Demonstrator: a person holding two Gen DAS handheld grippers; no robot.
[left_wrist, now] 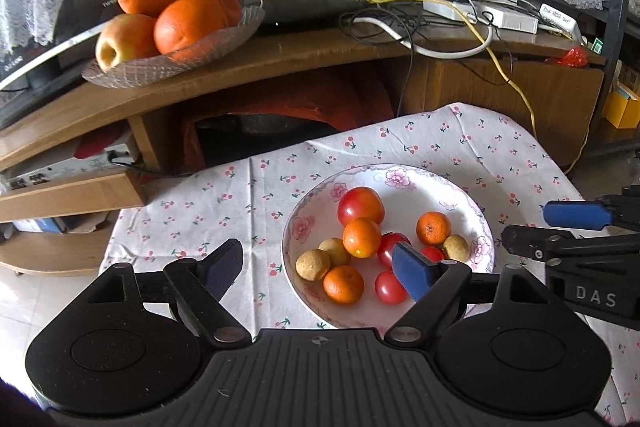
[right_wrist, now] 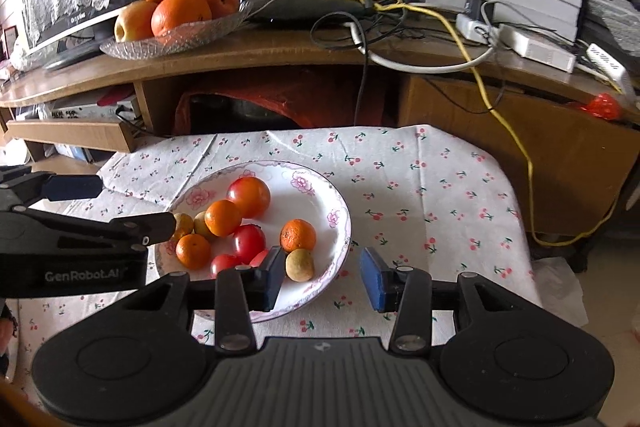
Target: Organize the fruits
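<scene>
the floral plate (left_wrist: 400,175) sat on the cherry-print tablecloth (left_wrist: 224,203) with the small fruit piled in it: a big tomato (left_wrist: 360,205), three mandarins (left_wrist: 362,237), little red tomatoes (left_wrist: 390,287) and a few brownish round fruits (left_wrist: 313,264). the left gripper (left_wrist: 326,269) hung over the plate's near-left side, jaws spread wide, holding nothing. the right gripper (right_wrist: 326,277) hovered at the plate's near-right rim, also spread and empty. a glass dish (right_wrist: 176,41) of oranges and apples sat up on the wooden shelf (right_wrist: 280,55) behind.
</scene>
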